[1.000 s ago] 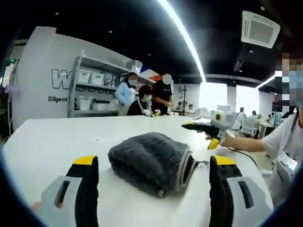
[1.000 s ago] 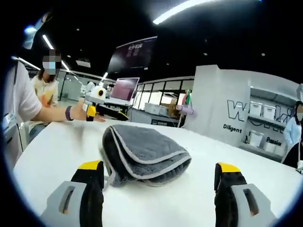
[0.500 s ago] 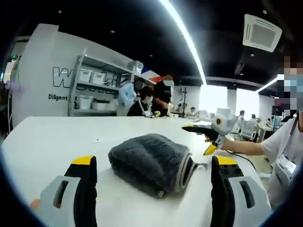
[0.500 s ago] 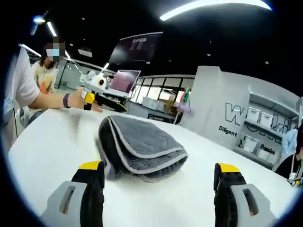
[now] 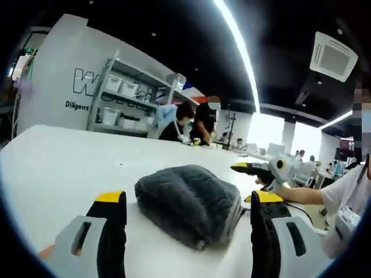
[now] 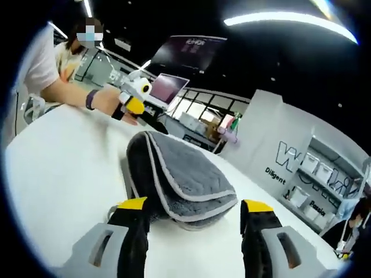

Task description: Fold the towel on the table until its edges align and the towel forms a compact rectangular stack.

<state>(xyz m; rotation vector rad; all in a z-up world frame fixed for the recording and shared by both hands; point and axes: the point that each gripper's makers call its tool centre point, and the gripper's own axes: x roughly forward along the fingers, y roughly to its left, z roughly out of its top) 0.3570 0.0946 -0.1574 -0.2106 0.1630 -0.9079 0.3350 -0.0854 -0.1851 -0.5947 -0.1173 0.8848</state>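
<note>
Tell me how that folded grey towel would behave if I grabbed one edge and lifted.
The towel looks thick and plush, so it's probably floppy and would sag. Its stacked layers lie loose, so lifting one edge would likely unfold it. On the smooth white table it may slide.

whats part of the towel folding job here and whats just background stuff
Part of the job:
- towel, folded on the table
- left gripper, open
- right gripper, open

Just around:
- shelf with bins
- laptop
- people at the back
</note>
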